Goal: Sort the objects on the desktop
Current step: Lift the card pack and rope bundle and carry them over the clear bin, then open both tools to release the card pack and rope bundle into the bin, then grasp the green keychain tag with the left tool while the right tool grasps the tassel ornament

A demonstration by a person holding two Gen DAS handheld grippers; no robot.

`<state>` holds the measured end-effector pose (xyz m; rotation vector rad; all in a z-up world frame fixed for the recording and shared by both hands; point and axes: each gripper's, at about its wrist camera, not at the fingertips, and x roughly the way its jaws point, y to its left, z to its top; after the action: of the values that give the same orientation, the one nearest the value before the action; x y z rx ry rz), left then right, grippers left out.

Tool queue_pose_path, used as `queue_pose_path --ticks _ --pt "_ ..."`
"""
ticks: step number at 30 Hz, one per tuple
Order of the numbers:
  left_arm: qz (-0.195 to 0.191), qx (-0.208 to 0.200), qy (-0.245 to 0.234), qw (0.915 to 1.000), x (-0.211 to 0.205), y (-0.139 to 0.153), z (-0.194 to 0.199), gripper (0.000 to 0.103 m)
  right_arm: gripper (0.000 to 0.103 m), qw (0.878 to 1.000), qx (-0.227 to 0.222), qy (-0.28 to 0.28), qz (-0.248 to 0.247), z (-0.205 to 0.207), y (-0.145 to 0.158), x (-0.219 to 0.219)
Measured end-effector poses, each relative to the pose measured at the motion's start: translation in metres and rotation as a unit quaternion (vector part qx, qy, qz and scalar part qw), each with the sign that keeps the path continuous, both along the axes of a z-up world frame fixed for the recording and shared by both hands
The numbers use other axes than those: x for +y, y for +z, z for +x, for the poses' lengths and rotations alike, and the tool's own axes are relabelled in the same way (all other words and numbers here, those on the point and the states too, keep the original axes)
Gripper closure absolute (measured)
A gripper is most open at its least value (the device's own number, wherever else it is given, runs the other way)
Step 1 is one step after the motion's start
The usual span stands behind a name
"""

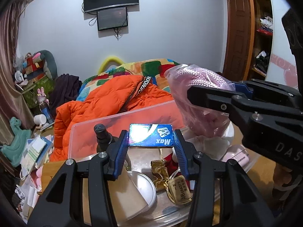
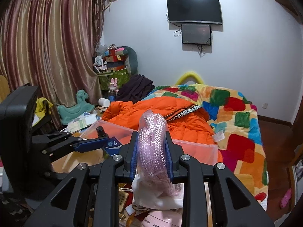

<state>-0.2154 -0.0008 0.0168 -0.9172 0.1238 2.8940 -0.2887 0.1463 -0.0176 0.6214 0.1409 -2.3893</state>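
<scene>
- Between the blue pads at lower centre of the left view, the left hand-held gripper (image 1: pixel 150 147) clamps a flat blue cardboard box (image 1: pixel 150 136).
- Right hand-held gripper (image 2: pixel 151 157) pinches a bagged pink braided cord (image 2: pixel 152 143).
- Both hang over the clear plastic bin (image 1: pixel 121 116); judged next: lower, release.

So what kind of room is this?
Most likely a bedroom: there is a bed with a colourful patchwork blanket, long curtains at the window, and a TV on the wall. Toys like a teal rocking horse sit nearby.
</scene>
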Motion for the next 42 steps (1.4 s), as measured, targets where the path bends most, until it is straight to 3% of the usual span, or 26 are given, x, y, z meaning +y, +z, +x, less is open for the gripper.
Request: queue_pose_path --ticks 8,12,14,17,18,23,25,31,39,42 --pt "0.008 -0.005 -0.007 0.9999 -0.001 0.0 0.001 0.056 0.075 0.999 -0.032 0.03 -0.007 -0.005 -0.005 -0.007" --pt "0.007 -0.002 -0.008 0.9999 -0.001 0.003 0.003 0.048 0.073 0.998 -0.045 0.04 -0.001 -0.005 -0.009 -0.013" --pt "0.005 0.001 -0.006 1.0 -0.001 0.004 0.006 0.042 0.069 0.998 -0.053 0.043 0.0 -0.005 -0.01 -0.014" --pt "0.009 0.007 -0.002 0.9999 -0.004 0.007 0.011 0.034 0.049 0.998 -0.058 0.036 -0.013 -0.005 -0.006 -0.008" --pt "0.009 0.009 -0.001 0.9999 -0.004 0.009 0.012 0.033 0.044 0.998 -0.054 0.03 -0.02 -0.003 -0.002 -0.005" --pt "0.01 0.023 0.007 0.9996 -0.008 0.02 0.023 0.03 0.041 0.999 -0.025 0.014 -0.035 0.011 0.018 0.007" --pt "0.011 0.029 0.01 0.9995 -0.009 0.025 0.029 0.028 0.034 0.999 -0.011 0.003 -0.035 0.019 0.025 0.011" --pt "0.003 0.05 0.026 0.9984 -0.011 0.036 0.051 0.015 0.02 0.999 0.02 -0.016 -0.035 0.05 0.038 0.025" --pt "0.022 0.058 0.042 0.9972 -0.025 0.039 0.083 0.008 0.02 0.997 0.051 -0.057 -0.026 0.091 0.038 0.05" --pt "0.026 0.049 0.045 0.9975 -0.025 0.032 0.089 0.008 0.02 0.997 0.038 -0.069 -0.02 0.1 0.027 0.058"
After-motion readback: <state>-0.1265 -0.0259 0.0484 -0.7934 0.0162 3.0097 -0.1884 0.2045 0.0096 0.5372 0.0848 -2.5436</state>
